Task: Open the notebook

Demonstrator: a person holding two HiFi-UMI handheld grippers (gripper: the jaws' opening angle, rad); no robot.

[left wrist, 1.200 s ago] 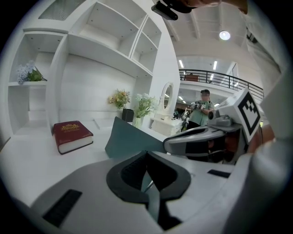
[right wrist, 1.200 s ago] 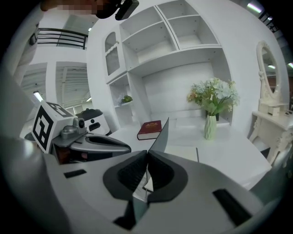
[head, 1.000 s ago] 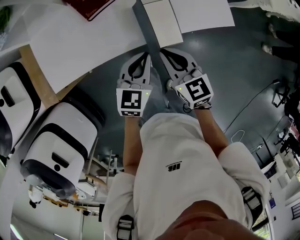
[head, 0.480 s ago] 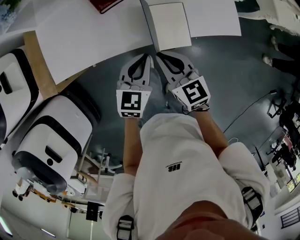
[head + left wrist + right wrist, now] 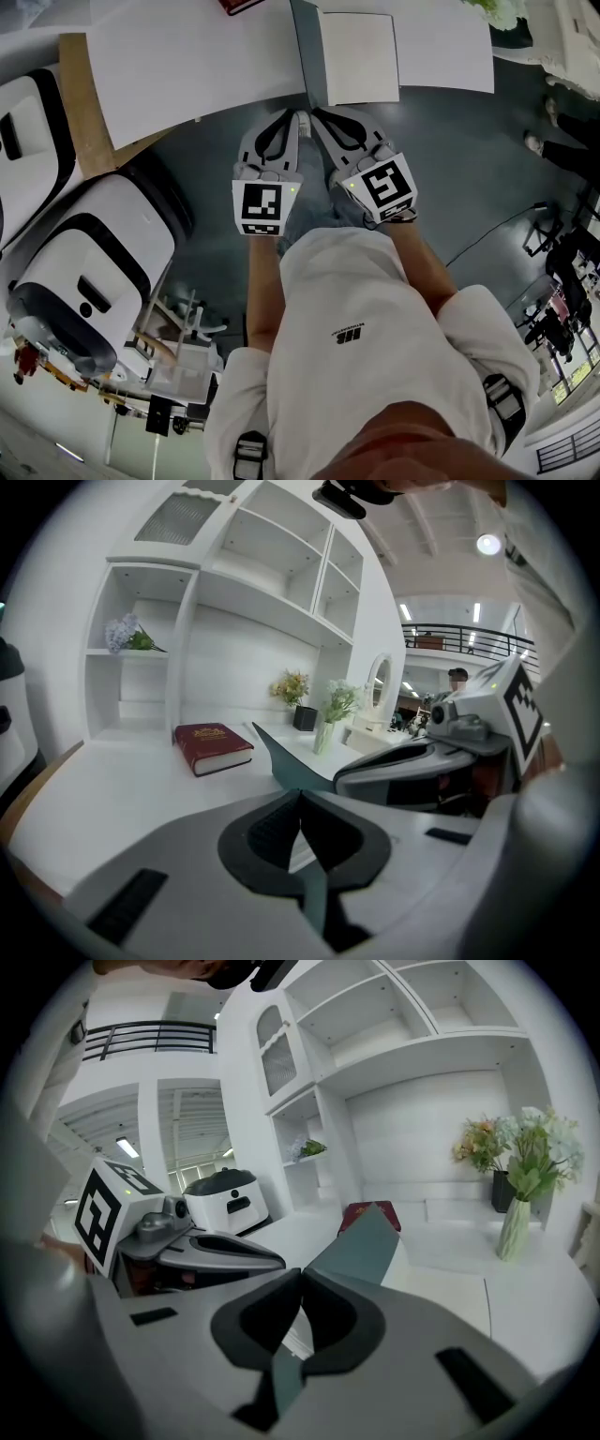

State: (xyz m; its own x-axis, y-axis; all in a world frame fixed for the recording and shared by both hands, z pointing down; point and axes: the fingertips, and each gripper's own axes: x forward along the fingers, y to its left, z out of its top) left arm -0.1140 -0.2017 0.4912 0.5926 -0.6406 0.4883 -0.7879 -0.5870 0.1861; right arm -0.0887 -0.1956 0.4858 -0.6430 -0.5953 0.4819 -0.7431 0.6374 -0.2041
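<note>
Both left tool (image 5: 300, 792) and right tool (image 5: 300, 1272) stay clamped on the notebook cover (image 5: 308, 47), more page (image 5: 361, 56) showing.

Thin grey notebook cover (image 5: 309, 52), pinched by left gripper (image 5: 300, 792) and right gripper (image 5: 300, 1272): white rectangular page (image 5: 361, 56) beside it comes wholly into view, wider.

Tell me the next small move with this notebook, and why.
Probably swing the grey cover over, away from the white page, and lay it flat: the left gripper and right gripper both pinch it, and it stands raised, not yet flat.
</note>
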